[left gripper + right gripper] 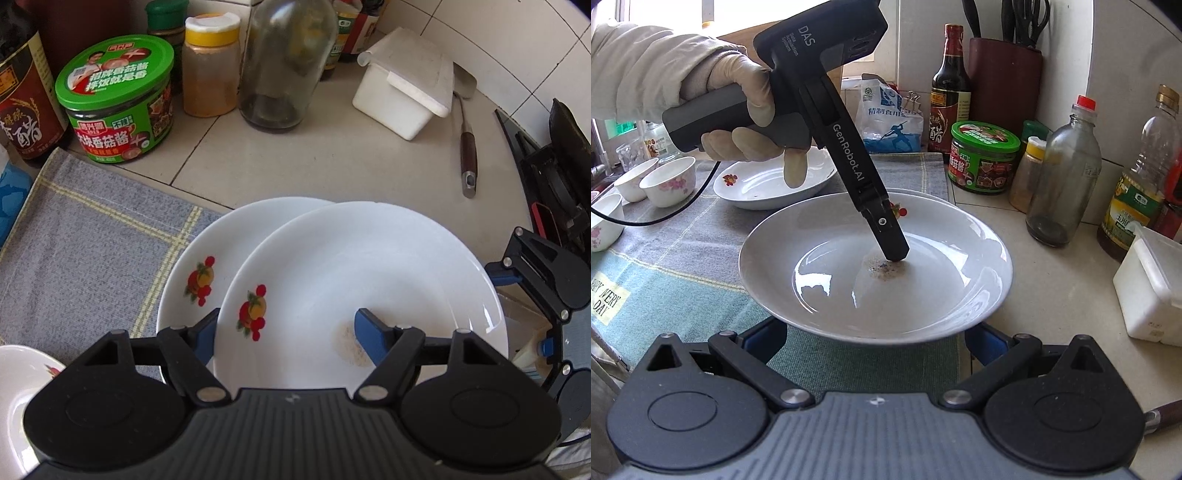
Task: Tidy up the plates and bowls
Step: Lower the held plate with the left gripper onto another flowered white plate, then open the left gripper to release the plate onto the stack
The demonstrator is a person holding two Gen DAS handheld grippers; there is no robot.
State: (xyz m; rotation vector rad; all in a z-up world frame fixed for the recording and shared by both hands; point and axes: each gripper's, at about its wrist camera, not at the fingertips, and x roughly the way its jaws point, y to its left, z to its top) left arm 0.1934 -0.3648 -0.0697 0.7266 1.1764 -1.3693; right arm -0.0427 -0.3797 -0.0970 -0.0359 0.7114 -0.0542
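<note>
A white plate with a fruit motif (351,280) is held tilted above a second, matching plate (207,251) that lies on the grey cloth. My left gripper (288,332) straddles the upper plate's near rim, one blue finger under its left edge, the other inside on a gritty smear. In the right wrist view the left gripper's finger (892,240) presses into that plate (923,266). My right gripper (875,341) is open, its fingers under the plate's near rim. A third plate (761,184) and small floral bowls (668,181) sit at the back left.
A green-lidded jar (118,99), spice shaker (210,66), glass bottle (284,62), vinegar bottle (949,92) and oil bottle (1141,181) line the back of the tiled counter. A white lidded box (402,88) and a spatula (467,147) lie to the right. A salt bag (890,122) stands behind.
</note>
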